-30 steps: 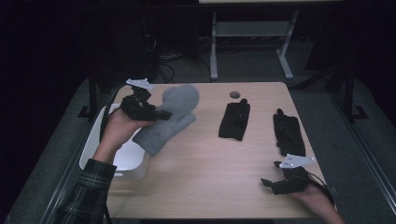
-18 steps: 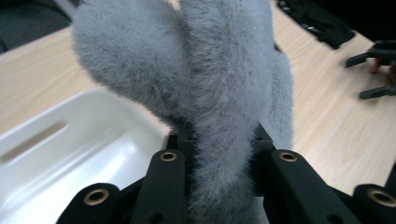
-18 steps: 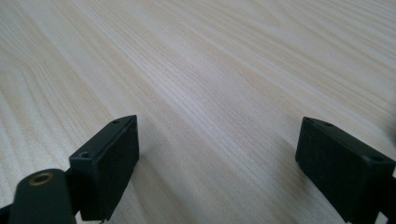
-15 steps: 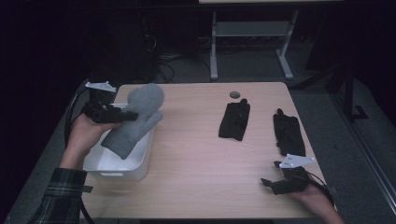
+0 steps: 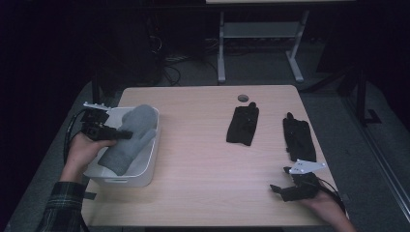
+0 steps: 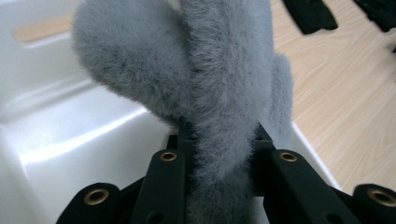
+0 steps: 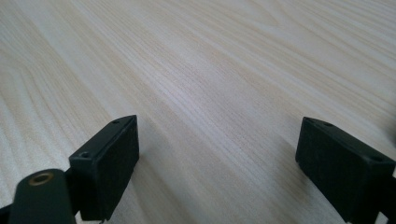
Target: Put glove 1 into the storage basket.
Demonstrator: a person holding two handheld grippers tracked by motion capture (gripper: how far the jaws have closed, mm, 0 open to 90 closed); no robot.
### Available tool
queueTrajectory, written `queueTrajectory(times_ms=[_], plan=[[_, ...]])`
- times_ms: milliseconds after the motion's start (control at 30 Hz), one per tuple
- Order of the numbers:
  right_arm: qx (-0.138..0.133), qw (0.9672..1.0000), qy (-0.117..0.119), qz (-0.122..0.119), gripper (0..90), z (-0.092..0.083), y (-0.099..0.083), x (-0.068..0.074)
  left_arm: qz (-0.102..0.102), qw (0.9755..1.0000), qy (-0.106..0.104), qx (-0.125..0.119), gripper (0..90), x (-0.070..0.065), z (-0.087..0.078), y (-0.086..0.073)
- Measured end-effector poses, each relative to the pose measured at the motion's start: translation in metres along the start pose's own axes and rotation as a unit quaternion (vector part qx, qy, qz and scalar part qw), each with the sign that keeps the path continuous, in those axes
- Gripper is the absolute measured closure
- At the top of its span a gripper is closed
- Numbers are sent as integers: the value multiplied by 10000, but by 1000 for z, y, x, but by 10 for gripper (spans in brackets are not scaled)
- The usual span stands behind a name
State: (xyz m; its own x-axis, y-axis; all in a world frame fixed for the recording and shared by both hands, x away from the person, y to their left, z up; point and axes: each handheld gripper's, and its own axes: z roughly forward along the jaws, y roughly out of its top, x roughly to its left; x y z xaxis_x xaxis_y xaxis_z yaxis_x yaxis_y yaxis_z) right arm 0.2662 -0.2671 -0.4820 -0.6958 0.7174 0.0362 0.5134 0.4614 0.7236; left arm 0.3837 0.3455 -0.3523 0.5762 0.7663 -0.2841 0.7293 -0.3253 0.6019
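Your left hand-held gripper (image 5: 116, 134) is pinching the grey fleece mitten (image 5: 129, 140); in the left gripper view the two black jaws press in on the mitten (image 6: 219, 93) from both sides, squeezing a fold of its fuzzy fabric between them, so they stand only partly apart, held so by the cloth; the mitten's thumb bulges to the left of the jaws in that view. From the high view you hold the mitten over the white bin (image 5: 145, 166) at the left edge of the table (image 5: 203, 193), its lower end down inside the bin; whether it touches the bottom you cannot tell. Your right hand-held gripper (image 5: 280, 189) rests low at the near right corner of the table, jaws spread wide with nothing between them; in the right gripper view they frame bare wood (image 7: 210, 93). Two black gloves lie flat on the right half of the table, one (image 5: 242, 124) nearer the middle, the other (image 5: 299, 139) just beyond your right hand, well apart from the bin.
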Motion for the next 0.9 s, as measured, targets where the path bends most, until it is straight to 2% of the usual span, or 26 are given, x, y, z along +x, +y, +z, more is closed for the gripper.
queueTrajectory(times_ms=[133, 167, 300, 433, 533, 600, 700, 733, 833, 867, 900], plan=[[-2, 10000, -2, 3, 132, 0, 0, 0, -172, 9997, 28, 169, 735, 12, 12, -7], [-2, 10000, -2, 3, 132, 0, 0, 0, -172, 9997, 28, 169, 735, 12, 12, -7], [-1, 10000, -2, 3, 132, 0, 0, 0, -308, 9987, 53, 415, 732, 20, 27, -14], [-1, 10000, -2, 5, 132, 0, 0, 0, -400, 9980, 45, 487, 725, 24, 33, -17], [1, 10000, -3, 5, 132, 0, 0, 0, -414, 9968, 183, 657, 698, 27, 42, -20], [0, 10000, -3, 4, 132, 0, 0, 0, -378, 9953, 367, 813, 667, 30, 50, -22], [-1, 10000, -3, 6, 132, 0, 0, 0, -394, 9949, 404, 839, 644, 32, 51, -22], [-2, 10000, -4, 6, 132, 0, 0, 0, -416, 9940, 529, 868, 613, 32, 52, -22], [-3, 10000, -10, 10, 132, 0, 0, 0, -370, 9931, 665, 890, 567, 31, 53, -22], [-3, 10000, -10, 10, 132, 0, 0, 0, -301, 9918, 851, 904, 491, 31, 52, -21], [-3, 10000, -10, 10, 132, 0, 0, 0, -301, 9918, 851, 904, 456, 31, 52, -21]])
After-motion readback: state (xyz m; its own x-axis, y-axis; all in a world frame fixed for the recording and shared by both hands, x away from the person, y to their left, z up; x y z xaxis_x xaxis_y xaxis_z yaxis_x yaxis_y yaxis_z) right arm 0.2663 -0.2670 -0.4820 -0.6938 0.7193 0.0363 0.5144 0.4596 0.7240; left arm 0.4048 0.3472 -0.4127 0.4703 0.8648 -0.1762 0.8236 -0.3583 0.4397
